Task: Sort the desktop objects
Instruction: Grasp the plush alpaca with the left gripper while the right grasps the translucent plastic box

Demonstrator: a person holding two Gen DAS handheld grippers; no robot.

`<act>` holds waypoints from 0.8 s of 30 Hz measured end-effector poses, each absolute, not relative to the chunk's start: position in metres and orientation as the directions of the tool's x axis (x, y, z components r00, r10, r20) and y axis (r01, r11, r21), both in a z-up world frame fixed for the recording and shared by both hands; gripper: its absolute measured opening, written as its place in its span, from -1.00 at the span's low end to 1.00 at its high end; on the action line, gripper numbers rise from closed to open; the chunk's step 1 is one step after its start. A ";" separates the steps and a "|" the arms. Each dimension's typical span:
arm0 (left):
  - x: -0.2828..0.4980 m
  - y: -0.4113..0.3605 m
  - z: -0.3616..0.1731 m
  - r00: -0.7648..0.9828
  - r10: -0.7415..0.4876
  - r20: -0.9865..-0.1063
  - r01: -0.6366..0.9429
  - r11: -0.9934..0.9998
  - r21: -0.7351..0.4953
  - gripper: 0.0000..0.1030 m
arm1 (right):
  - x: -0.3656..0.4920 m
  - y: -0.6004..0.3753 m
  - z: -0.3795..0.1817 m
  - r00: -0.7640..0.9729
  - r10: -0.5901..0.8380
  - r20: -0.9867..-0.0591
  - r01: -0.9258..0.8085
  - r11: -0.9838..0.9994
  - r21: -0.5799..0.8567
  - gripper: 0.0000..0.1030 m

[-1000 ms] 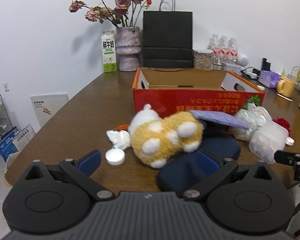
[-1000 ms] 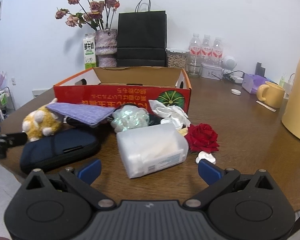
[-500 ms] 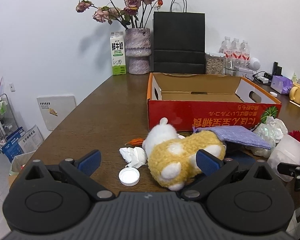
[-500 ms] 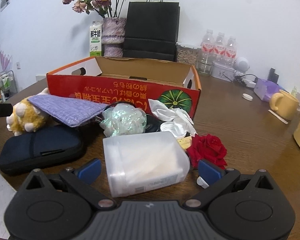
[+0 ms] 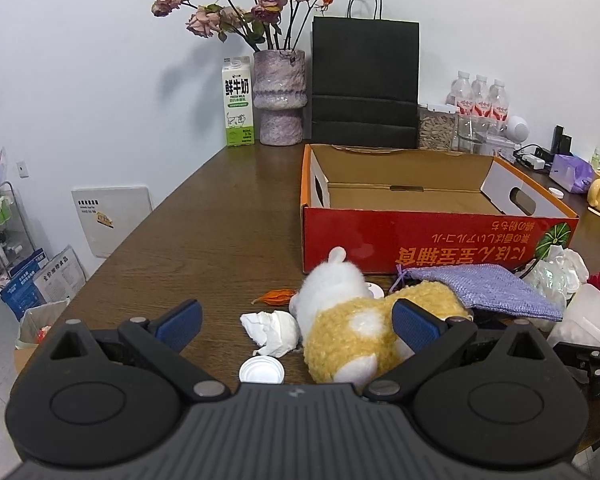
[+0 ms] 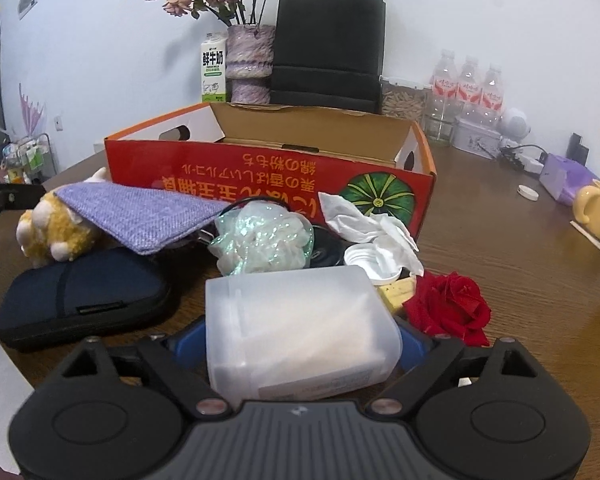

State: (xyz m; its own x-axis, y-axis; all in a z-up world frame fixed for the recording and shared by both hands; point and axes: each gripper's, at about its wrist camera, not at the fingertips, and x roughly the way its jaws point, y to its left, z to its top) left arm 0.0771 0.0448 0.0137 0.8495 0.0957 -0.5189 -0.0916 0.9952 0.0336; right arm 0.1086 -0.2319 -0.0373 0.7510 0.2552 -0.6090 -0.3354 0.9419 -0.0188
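Note:
My right gripper (image 6: 300, 344) has a translucent plastic container (image 6: 296, 328) between its jaws, which are closing; the blue pads (image 6: 188, 340) stand close beside its sides, and I see no press. The container (image 5: 588, 316) also shows at the right of the left wrist view. My left gripper (image 5: 296, 320) is open over the table's front edge. A yellow and white plush toy (image 5: 360, 320) lies by its right finger, with a crumpled tissue (image 5: 272, 328) and a white cap (image 5: 260, 370) between the fingers. The open red cardboard box (image 5: 420, 236) stands behind.
Around the container lie a dark blue pouch (image 6: 80, 296), a purple cloth (image 6: 140, 216), a shiny mesh ball (image 6: 264, 240), white tissue (image 6: 368, 224) and a red rose (image 6: 448, 308). A vase (image 5: 280, 100), milk carton (image 5: 238, 100), black bag (image 5: 364, 80) and bottles (image 5: 480, 96) line the wall. A yellow mug (image 6: 598, 212) is at right.
The right gripper has moved forward until the container sits between its jaws, which have narrowed. The left gripper has shifted left, so the plush toy now lies at its right finger.

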 end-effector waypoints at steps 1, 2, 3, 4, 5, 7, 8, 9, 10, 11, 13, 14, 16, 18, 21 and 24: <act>0.078 0.045 0.014 0.850 0.095 -0.518 -0.090 0.995 0.035 1.00 | 0.108 -0.233 -0.037 0.752 0.256 -0.607 -0.332 0.943 -0.014 0.70; 0.079 0.044 0.014 0.850 0.094 -0.518 -0.088 0.995 0.037 1.00 | 0.108 -0.233 -0.036 0.754 0.256 -0.604 -0.328 0.945 -0.008 0.69; 0.080 0.044 0.015 0.850 0.092 -0.518 -0.085 0.996 0.038 1.00 | 0.107 -0.234 -0.036 0.757 0.258 -0.600 -0.325 0.946 -0.003 0.67; 0.081 0.044 0.016 0.850 0.088 -0.519 -0.080 0.996 0.038 1.00 | 0.105 -0.235 -0.035 0.761 0.257 -0.595 -0.319 0.948 0.001 0.66; 0.082 0.044 0.016 0.850 0.083 -0.521 -0.075 0.997 0.037 1.00 | 0.104 -0.236 -0.034 0.765 0.257 -0.591 -0.315 0.949 0.005 0.65; 0.085 0.045 0.018 0.851 0.076 -0.520 -0.068 0.997 0.033 1.00 | 0.102 -0.237 -0.031 0.772 0.259 -0.580 -0.309 0.951 0.014 0.63; 0.087 0.045 0.019 0.850 0.072 -0.522 -0.064 0.997 0.034 1.00 | 0.101 -0.238 -0.030 0.777 0.259 -0.574 -0.305 0.952 0.017 0.62; 0.090 0.044 0.020 0.847 0.069 -0.527 -0.060 0.998 0.035 1.00 | 0.099 -0.239 -0.028 0.782 0.259 -0.567 -0.302 0.953 0.019 0.60; 0.093 0.044 0.020 0.844 0.064 -0.533 -0.055 0.998 0.032 0.97 | 0.099 -0.239 -0.027 0.788 0.256 -0.560 -0.296 0.955 0.020 0.59; 0.096 0.044 0.021 0.839 0.056 -0.541 -0.050 0.998 0.026 0.95 | 0.098 -0.240 -0.025 0.794 0.250 -0.554 -0.290 0.957 0.017 0.59; 0.104 0.044 0.022 0.827 0.046 -0.560 -0.045 0.999 0.015 0.84 | 0.099 -0.241 -0.022 0.804 0.240 -0.544 -0.274 0.961 0.019 0.59; 0.108 0.045 0.023 0.821 0.038 -0.570 -0.039 0.999 0.009 0.81 | 0.100 -0.241 -0.020 0.807 0.237 -0.540 -0.269 0.963 0.020 0.59; 0.116 0.046 0.024 0.802 0.012 -0.597 -0.026 1.000 -0.015 0.66 | 0.100 -0.242 -0.017 0.817 0.229 -0.529 -0.259 0.966 0.019 0.59; 0.126 0.049 0.024 0.775 -0.022 -0.632 -0.009 0.999 -0.047 0.54 | 0.101 -0.242 -0.014 0.824 0.226 -0.520 -0.254 0.967 0.017 0.59; 0.140 0.053 0.022 0.738 -0.049 -0.674 -0.006 0.997 -0.079 0.27 | 0.103 -0.244 -0.011 0.835 0.218 -0.505 -0.243 0.970 0.016 0.59; 0.151 0.054 0.016 0.707 -0.063 -0.705 -0.001 0.996 -0.090 0.07 | 0.105 -0.245 -0.010 0.840 0.217 -0.498 -0.234 0.972 0.027 0.59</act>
